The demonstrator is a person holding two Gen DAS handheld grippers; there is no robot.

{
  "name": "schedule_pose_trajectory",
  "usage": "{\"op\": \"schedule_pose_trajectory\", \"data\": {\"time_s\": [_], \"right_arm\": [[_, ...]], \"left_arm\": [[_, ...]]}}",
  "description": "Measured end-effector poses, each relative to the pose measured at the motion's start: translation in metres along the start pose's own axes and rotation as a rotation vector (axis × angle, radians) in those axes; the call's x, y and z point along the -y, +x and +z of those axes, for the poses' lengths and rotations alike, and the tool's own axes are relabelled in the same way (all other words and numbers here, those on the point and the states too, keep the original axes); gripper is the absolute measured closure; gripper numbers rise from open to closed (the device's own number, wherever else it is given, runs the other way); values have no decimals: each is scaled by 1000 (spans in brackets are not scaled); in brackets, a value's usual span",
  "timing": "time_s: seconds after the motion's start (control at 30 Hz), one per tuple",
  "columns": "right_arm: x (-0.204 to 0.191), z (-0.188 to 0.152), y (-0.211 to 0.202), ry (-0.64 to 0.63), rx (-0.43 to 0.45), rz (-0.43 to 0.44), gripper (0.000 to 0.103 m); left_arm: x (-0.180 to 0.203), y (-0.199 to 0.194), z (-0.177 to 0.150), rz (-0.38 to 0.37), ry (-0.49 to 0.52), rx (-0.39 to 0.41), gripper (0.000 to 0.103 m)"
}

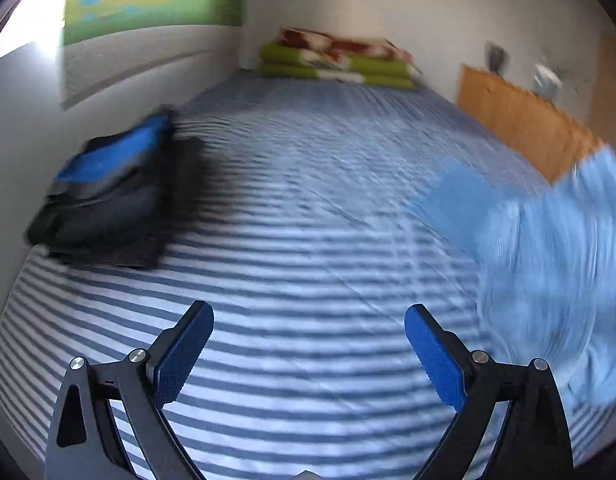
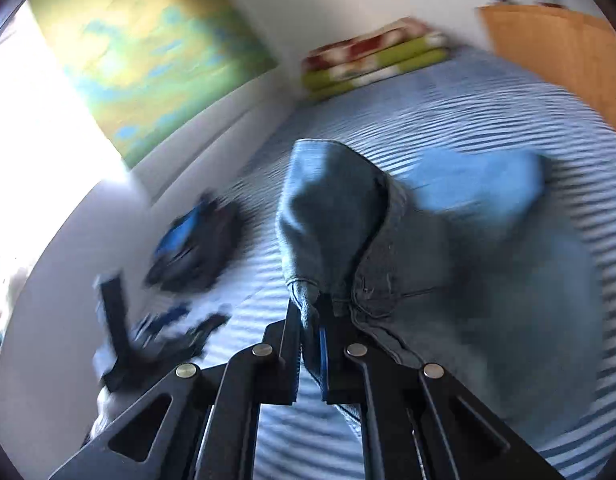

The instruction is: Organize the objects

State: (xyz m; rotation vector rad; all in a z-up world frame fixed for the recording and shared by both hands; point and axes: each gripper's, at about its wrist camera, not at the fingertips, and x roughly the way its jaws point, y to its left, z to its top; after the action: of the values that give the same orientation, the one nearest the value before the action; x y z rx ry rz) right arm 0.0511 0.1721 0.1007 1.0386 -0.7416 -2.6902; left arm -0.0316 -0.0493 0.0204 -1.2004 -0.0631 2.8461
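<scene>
My right gripper [image 2: 310,320] is shut on a pair of blue jeans [image 2: 340,208] and holds them lifted above the striped bed [image 2: 508,92]; the denim hangs in front of the camera. In the left wrist view the jeans [image 1: 556,264] show as a blurred pale blue mass at the right. My left gripper [image 1: 308,332] is open and empty, low over the striped sheet [image 1: 308,220]; it also shows blurred at the lower left of the right wrist view [image 2: 155,332]. A folded dark and blue garment pile [image 1: 107,192] lies at the bed's left side, by the wall [image 2: 191,240].
A folded green and red blanket [image 1: 340,60] lies at the far end of the bed. A wooden board [image 1: 524,120] runs along the bed's right side. A light blue cloth [image 2: 480,184] lies on the sheet behind the jeans. A white wall [image 1: 19,120] borders the left.
</scene>
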Motion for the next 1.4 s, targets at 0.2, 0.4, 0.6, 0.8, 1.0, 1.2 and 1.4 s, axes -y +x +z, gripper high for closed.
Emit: {"op": "schedule_pose_trajectory", "data": {"time_s": [0.2, 0.4, 0.6, 0.8, 1.0, 1.2, 1.4], "right_arm": [[-127, -41, 119, -150, -173, 42, 96], [-209, -93, 177, -269, -360, 190, 96], [-142, -94, 126, -256, -426, 139, 91], [-28, -19, 52, -108, -211, -122, 65], [63, 31, 15, -10, -118, -376, 56], [119, 69, 59, 88, -163, -418, 50], [130, 95, 112, 213, -238, -338, 50]], "left_arm": [[-131, -25, 21, 91, -196, 75, 5], [-227, -21, 4, 154, -361, 36, 6], [-202, 7, -3, 36, -280, -68, 6], [-87, 38, 0, -72, -7, -144, 5], [-1, 84, 15, -110, 124, -247, 5], [43, 142, 38, -141, 146, -396, 5], [81, 195, 40, -69, 221, -481, 5]]}}
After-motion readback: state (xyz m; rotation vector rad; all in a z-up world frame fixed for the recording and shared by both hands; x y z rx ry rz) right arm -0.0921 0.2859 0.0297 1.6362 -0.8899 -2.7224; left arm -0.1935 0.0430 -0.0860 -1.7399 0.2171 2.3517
